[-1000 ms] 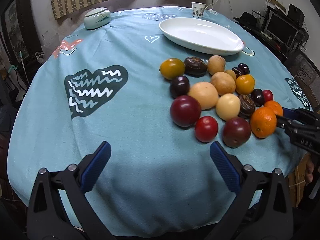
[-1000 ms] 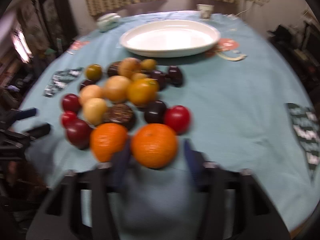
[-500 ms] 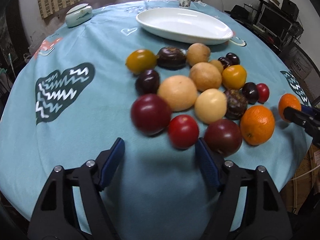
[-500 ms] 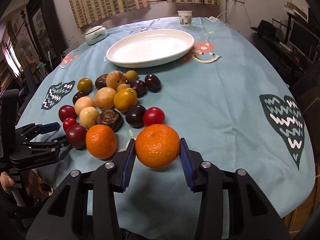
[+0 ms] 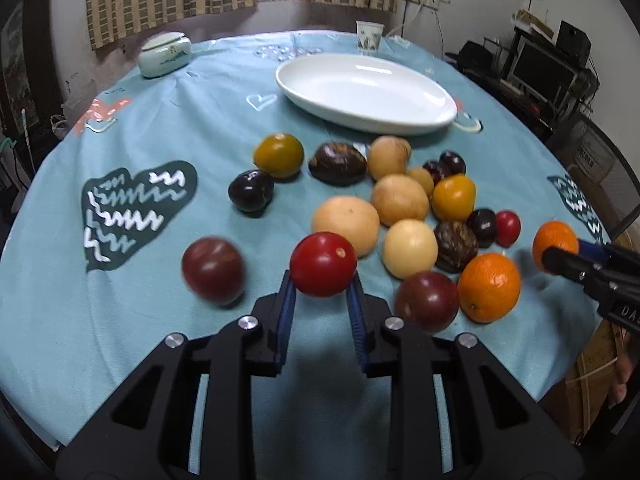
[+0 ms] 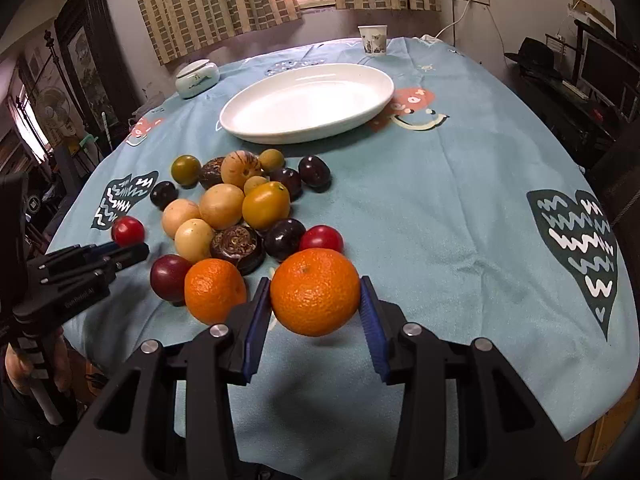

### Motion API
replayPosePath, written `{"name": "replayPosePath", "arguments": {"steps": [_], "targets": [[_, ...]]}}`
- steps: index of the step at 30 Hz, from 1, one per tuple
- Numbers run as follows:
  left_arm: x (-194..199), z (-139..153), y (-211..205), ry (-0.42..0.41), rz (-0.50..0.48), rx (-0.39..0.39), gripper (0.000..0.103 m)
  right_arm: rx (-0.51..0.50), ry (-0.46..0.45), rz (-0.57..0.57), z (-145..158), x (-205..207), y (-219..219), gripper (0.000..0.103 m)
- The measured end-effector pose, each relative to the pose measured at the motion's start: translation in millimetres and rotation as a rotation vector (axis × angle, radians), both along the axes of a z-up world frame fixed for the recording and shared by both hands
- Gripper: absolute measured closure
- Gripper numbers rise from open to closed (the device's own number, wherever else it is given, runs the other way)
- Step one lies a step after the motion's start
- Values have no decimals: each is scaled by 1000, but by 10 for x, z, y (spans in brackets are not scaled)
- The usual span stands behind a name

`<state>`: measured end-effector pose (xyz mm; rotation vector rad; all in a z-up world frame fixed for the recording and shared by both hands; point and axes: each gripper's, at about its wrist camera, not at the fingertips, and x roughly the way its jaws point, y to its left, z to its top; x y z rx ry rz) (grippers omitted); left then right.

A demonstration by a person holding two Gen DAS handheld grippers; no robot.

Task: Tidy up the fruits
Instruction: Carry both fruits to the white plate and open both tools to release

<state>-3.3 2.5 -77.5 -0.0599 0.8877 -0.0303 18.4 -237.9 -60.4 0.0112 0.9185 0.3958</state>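
Note:
My left gripper (image 5: 320, 280) is shut on a red tomato (image 5: 323, 264), held just off the blue tablecloth in front of the fruit pile (image 5: 400, 200). From the right wrist view the same tomato (image 6: 128, 231) shows at the left gripper's tips. My right gripper (image 6: 315, 286) is shut on an orange (image 6: 315, 292), lifted above the cloth; that orange (image 5: 554, 238) appears at the right edge of the left wrist view. A second orange (image 5: 489, 287) and a dark red plum (image 5: 426, 301) lie at the pile's near side. The white oval dish (image 5: 400, 126) beyond holds nothing.
A dark red plum (image 5: 213, 271) sits apart, left of the held tomato, blurred. A paper cup (image 5: 369, 35) and a lidded ceramic jar (image 5: 165, 55) stand at the far edge. The table edge runs close under both grippers. Shelves with monitors (image 5: 544, 68) are on the right.
The left gripper moved in on the pile and closed on the red tomato. The dark red plum beside it rolled away to the left. The right gripper kept its orange and rose slightly.

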Motion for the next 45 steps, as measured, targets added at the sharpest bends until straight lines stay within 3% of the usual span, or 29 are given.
{"name": "replayPosePath", "arguments": {"steps": [4, 10, 15, 18, 20, 26, 34, 35, 36, 38, 39, 45], "targets": [[52, 50, 87, 7, 6, -37, 77, 8, 4, 5, 22, 12, 15, 59], [222, 430, 82, -83, -5, -12, 77, -9, -38, 33, 212, 162, 122, 59], [825, 771, -9, -93, -47, -15, 77, 37, -29, 99, 448, 815, 279, 59], [1432, 871, -99, -68, -57, 4, 77, 24, -55, 120, 549, 1352, 454, 59], [1785, 844, -144, -38, -51, 21, 77, 5, -59, 127, 538, 1701, 562, 59], [2792, 531, -178, 101, -54, 30, 77, -55, 40, 164, 244, 2761, 869, 59], [3516, 279, -58, 183, -38, -35, 75, -87, 85, 157, 14, 3499, 958, 58], [3558, 273, -42, 187, -36, -36, 75, -90, 92, 152, -1, 3548, 958, 53], [3586, 279, -15, 190, -32, -40, 70, -107, 93, 138, -11, 3590, 955, 50], [3580, 355, 66, 171, -21, -60, 46, -132, 59, 110, 23, 3612, 925, 34], [3559, 409, 91, 155, -15, -65, 31, -122, 40, 112, 69, 3596, 902, 34], [3064, 891, 309, 52, -8, -75, 29, -91, -11, 122, 483, 3247, 797, 33]]}}
